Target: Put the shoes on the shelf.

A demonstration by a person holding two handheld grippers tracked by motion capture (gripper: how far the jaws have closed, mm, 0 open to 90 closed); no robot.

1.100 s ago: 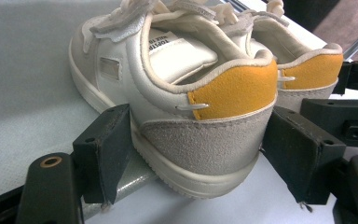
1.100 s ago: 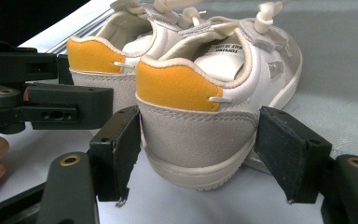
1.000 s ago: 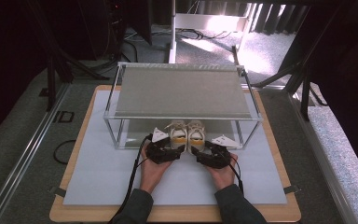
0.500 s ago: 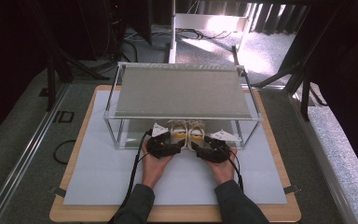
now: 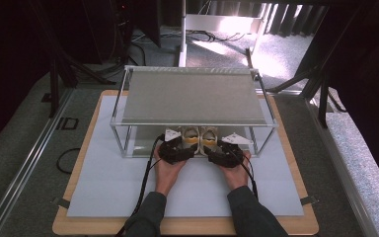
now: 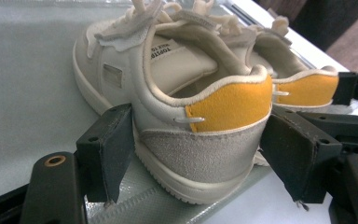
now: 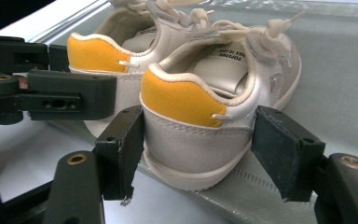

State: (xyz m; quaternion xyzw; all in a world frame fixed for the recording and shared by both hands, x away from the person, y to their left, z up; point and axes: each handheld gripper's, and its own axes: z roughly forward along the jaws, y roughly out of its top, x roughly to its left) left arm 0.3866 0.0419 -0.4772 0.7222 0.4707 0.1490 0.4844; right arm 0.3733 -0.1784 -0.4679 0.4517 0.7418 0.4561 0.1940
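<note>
Two small cream sneakers with yellow heel tabs stand side by side, toes away from me, on the grey lower shelf of a metal rack [image 5: 128, 140]. My left gripper [image 5: 186, 145] is shut on the heel of the left sneaker [image 5: 190, 134], and its black pads press both sides of the left sneaker [image 6: 200, 140]. My right gripper [image 5: 213, 146] is shut on the heel of the right sneaker [image 5: 208, 134], with the right sneaker [image 7: 200, 107] held between its pads. The rack's top shelf [image 5: 192, 96] hides the toes.
The rack stands on a white mat [image 5: 103, 182] over a wooden board [image 5: 79, 224]. Its front posts [image 5: 126, 143] flank both hands. The left gripper's jaw [image 7: 70, 100] lies close beside the right sneaker. Dark stands and cables lie on the floor beyond the rack.
Both hands have pushed forward with the sneakers, which now sit farther under the rack's top shelf. Both grips are unchanged.
</note>
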